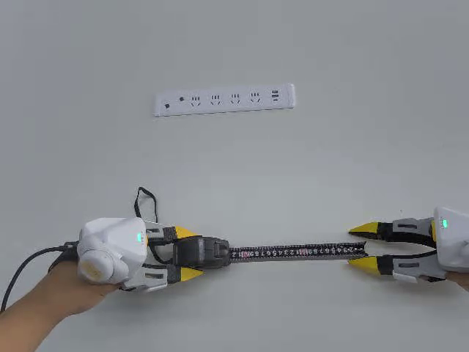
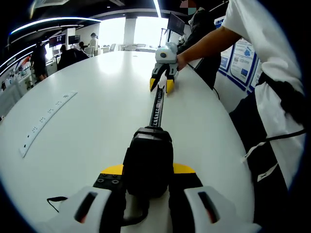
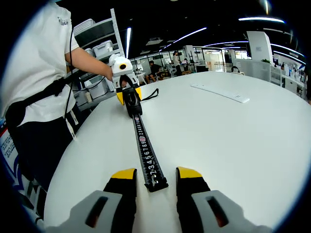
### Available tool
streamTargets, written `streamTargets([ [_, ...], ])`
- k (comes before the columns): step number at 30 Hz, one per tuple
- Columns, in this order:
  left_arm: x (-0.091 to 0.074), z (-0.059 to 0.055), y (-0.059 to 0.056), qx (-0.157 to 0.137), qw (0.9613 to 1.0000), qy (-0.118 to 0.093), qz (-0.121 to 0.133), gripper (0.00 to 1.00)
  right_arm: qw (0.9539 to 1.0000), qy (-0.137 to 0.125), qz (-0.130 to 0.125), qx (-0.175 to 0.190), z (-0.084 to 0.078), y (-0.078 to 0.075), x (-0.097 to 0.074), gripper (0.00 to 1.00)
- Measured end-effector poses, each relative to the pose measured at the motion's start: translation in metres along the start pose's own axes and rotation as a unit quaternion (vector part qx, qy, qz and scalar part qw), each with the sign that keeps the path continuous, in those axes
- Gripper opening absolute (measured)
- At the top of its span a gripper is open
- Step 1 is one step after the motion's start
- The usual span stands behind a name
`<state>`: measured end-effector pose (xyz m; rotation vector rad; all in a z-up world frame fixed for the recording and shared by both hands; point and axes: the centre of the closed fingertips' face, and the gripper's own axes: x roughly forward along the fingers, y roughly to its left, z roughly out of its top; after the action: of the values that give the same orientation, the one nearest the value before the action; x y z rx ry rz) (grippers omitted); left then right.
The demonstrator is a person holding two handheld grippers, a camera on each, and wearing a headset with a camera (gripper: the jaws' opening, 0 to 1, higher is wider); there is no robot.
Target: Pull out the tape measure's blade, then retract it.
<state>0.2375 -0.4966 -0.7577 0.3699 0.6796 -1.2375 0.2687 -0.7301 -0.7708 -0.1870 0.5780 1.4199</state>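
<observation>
On white office table (image 1: 330,176): left gripper (image 1: 189,254) clamps tape measure (image 1: 207,252); right gripper (image 1: 352,247) jaws apart.

Left tongs (image 1: 194,254) clamped tight, right tongs (image 1: 353,247) spread apart, tips facing.

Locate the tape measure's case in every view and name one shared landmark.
Head view: tape measure case at lower left, blade running right.
Left gripper view: case at bottom centre, large.
Right gripper view: case upper left, at the blade's far end.
Shared landmark: the white power strip.
</observation>
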Motion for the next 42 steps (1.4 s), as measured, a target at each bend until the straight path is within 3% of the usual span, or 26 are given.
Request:
streamTargets([
  [10, 0.001, -0.001, 0.0, 0.0, 1.0, 0.002, 0.001, 0.31, 1.0, -0.003, -0.004, -0.002, 0.002, 0.001, 0.002, 0.38],
  [14, 0.003, -0.005, 0.001, 0.029, 0.9992, 0.024, 0.01, 0.31, 1.0, -0.002, -0.005, 0.001, 0.002, 0.001, 0.003, 0.36],
  [18, 0.005, -0.007, 0.003, 0.011, 0.9996, 0.015, 0.023, 0.34, 0.9999, -0.005, -0.005, 0.008, 0.003, 0.003, 0.004, 0.36],
  [21, 0.003, 0.005, 0.002, -0.001, 0.9997, -0.008, 0.023, 0.4, 0.9999, -0.004, -0.006, 0.01, 0.004, 0.004, 0.004, 0.35],
  [27, 0.001, 0.005, 0.006, -0.005, 0.9997, -0.001, 0.024, 0.49, 0.9998, -0.012, -0.01, 0.014, 0.009, 0.002, 0.004, 0.38],
  [32, 0.0, 0.007, 0.007, -0.019, 0.9994, -0.009, 0.027, 0.56, 0.9997, -0.014, -0.012, 0.015, 0.011, 0.002, 0.005, 0.41],
  [42, -0.003, 0.006, 0.006, -0.023, 0.9991, -0.012, 0.033, 0.57, 0.9996, -0.012, -0.016, 0.017, 0.012, 0.002, 0.004, 0.41],
])
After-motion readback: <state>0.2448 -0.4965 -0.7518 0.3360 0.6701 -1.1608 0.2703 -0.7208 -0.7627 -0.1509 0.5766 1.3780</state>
